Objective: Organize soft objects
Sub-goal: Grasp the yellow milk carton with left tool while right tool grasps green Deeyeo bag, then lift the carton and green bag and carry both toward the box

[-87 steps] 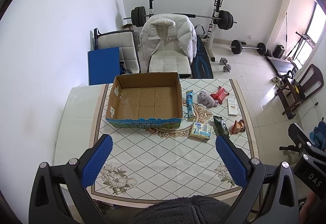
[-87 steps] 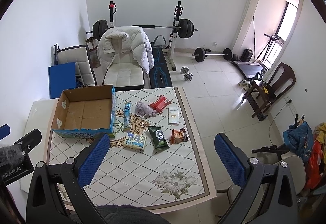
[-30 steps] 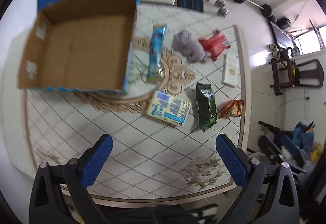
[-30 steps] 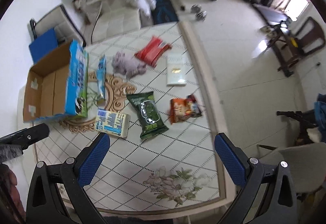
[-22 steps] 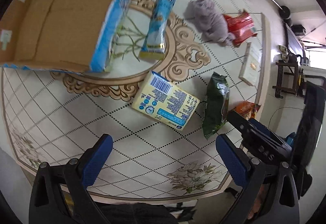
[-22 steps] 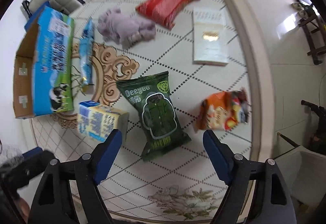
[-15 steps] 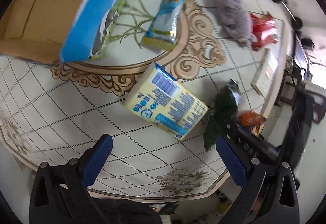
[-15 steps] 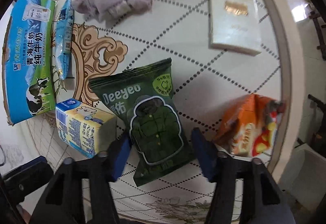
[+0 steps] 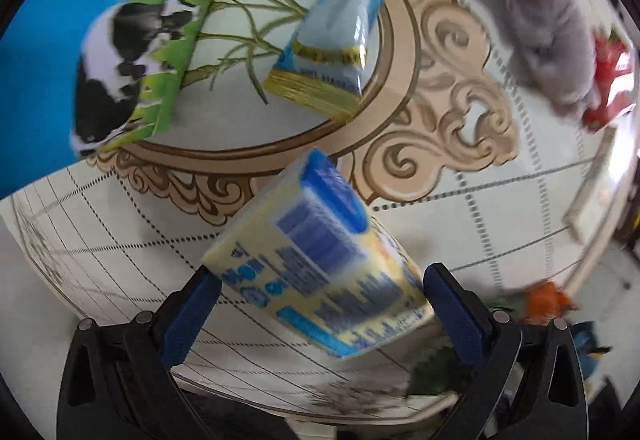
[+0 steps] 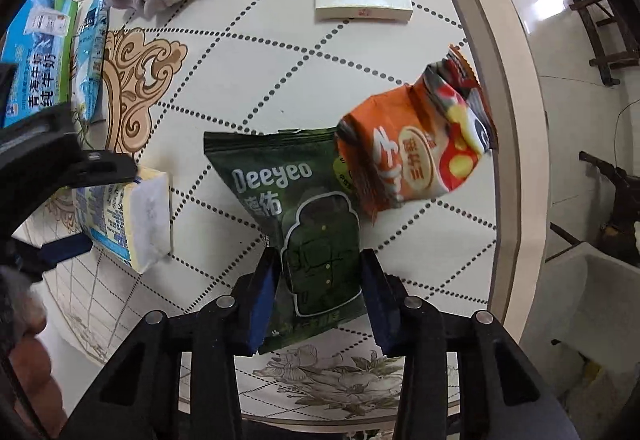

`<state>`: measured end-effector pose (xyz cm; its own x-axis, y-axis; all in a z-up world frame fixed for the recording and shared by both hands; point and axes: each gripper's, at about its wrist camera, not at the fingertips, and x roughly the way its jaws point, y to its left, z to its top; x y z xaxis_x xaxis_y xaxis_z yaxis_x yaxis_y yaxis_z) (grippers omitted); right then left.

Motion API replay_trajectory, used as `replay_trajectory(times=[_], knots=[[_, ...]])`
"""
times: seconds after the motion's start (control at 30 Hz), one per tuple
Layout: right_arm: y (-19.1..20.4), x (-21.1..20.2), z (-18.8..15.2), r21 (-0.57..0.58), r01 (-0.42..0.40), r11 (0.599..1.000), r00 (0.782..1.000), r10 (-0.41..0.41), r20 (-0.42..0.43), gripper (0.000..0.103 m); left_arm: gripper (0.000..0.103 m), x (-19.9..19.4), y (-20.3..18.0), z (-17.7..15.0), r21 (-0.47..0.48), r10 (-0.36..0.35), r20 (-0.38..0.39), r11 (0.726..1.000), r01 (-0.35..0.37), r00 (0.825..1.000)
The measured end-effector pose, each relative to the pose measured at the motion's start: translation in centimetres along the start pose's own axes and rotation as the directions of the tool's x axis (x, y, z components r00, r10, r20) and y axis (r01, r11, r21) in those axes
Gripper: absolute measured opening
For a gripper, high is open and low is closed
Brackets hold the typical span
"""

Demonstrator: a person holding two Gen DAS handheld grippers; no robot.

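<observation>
The table point(image 10: 280, 52) wore a white cloth printed with a dotted diamond grid, a tan scrolled medallion point(image 9: 452, 112) at its middle, flower motifs point(image 10: 332, 372) near the edge and a beige border band point(image 10: 504, 120). Beyond that edge lay a glossy pale tiled floor point(image 10: 560, 52) catching bright daylight, with dark wooden furniture point(image 10: 600, 28) standing on it.
</observation>
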<state>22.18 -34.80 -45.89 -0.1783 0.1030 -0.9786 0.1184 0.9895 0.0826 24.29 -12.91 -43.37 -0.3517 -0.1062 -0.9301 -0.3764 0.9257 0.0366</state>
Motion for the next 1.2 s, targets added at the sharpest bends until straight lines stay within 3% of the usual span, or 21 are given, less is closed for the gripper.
replay_trajectory(times=[0.17,0.27,0.3,0.4,0.47,0.53,0.6,0.67,0.8,0.83,1.0,1.13,1.2], knots=[[0.5,-0.3,-1.5,-0.032,0.03,0.999,0.999,-0.029,0.015,0.044,0.103,1.8,0.7,-1.9,0.107,0.089,0.001,0.99,-0.089,0.996],[0.6,-0.5,-1.8,-0.033,0.033,0.999,0.999,-0.032,0.023,0.05,0.103,2.6,1.5,-3.1,0.191,0.138,0.043,0.971,-0.143,0.99],[0.5,-1.1,-1.5,-0.023,0.032,0.999,0.999,-0.032,0.017,0.055,0.103,2.8,1.7,-3.2,0.205,0.145,0.056,0.967,-0.153,0.988],[0.3,-1.0,-0.2,-0.001,0.023,1.0,1.0,-0.023,-0.009,0.057,0.102,3.5,2.3,-2.9,0.233,0.141,0.091,0.959,-0.159,0.986],[0.3,0.1,0.1,0.005,-0.001,1.0,0.999,0.001,-0.035,0.057,0.094,3.3,2.7,-2.6,0.236,0.085,0.112,0.966,-0.109,0.99],[0.6,1.2,-0.1,0.02,-0.026,0.999,0.999,0.027,-0.046,0.057,0.072,3.1,2.5,-2.8,0.263,0.05,0.127,0.961,-0.082,0.991],[0.8,2.2,-0.8,0.022,-0.025,0.999,0.999,0.026,-0.042,0.057,0.062,2.7,1.9,-3.3,0.316,0.065,0.151,0.942,-0.111,0.986],[1.2,2.4,-1.1,0.018,-0.019,1.0,0.999,0.02,-0.038,0.057,0.062,2.3,1.2,-3.9,0.364,0.104,0.2,0.915,-0.172,0.974],[1.4,2.5,-2.5,0.004,-0.023,1.0,0.999,0.023,-0.037,0.057,0.063,0.5,0.5,-4.7,0.401,0.064,0.266,0.9,-0.171,0.962],[1.7,1.9,-2.5,0.0,-0.022,1.0,0.999,0.022,-0.036,0.057,0.063,0.2,0.4,-4.7,0.422,0.058,0.283,0.889,-0.178,0.957],[1.3,1.8,-2.8,0.009,-0.02,1.0,0.999,0.02,-0.031,0.057,0.068,0.3,-2.5,-3.9,0.482,0.167,0.394,0.8,-0.358,0.904],[1.8,1.9,-3.8,0.008,-0.014,1.0,1.0,0.014,-0.026,0.057,0.068,1.8,-5.4,-3.7,0.528,0.202,0.425,0.737,-0.423,0.882],[1.7,1.8,-4.1,0.024,-0.021,0.999,1.0,0.022,-0.022,0.057,0.067,2.0,-6.4,-3.5,0.541,0.177,0.434,0.733,-0.412,0.883]])
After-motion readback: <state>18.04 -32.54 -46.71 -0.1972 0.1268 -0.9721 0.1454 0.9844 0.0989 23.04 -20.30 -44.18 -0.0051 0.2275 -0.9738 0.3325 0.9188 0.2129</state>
